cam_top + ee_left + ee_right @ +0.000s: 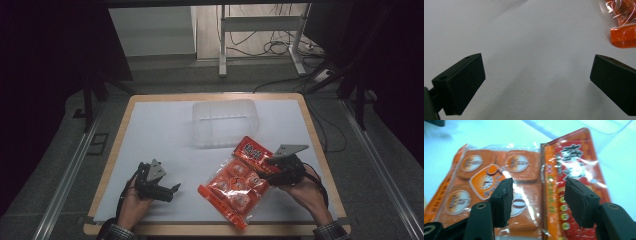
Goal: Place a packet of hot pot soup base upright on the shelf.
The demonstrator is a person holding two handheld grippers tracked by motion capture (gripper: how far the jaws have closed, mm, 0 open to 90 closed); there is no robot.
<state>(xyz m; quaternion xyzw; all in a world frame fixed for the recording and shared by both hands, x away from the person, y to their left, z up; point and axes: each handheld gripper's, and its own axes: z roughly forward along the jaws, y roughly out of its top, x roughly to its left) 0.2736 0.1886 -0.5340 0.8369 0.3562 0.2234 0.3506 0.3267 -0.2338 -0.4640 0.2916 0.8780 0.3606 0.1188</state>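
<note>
An orange and red snack bag (235,182) with several round wrapped pieces lies flat on the white sheet, right of the table's middle. My right gripper (260,175) hovers over the bag's right part with its jaws apart. In the right gripper view the bag (524,165) lies beneath the right gripper (539,195), and its pads press on nothing. My left gripper (172,192) rests low near the front left, pointing right toward the bag. In its own view the left gripper (536,82) stands wide open over bare sheet, with a corner of the bag (624,35) at the upper right.
A clear plastic tub (225,122) stands on the far middle of the white sheet (160,135), just behind the bag; its rim (604,127) shows in the right gripper view. The wooden table edge (115,145) frames the sheet. Metal stand legs and cables lie on the floor beyond.
</note>
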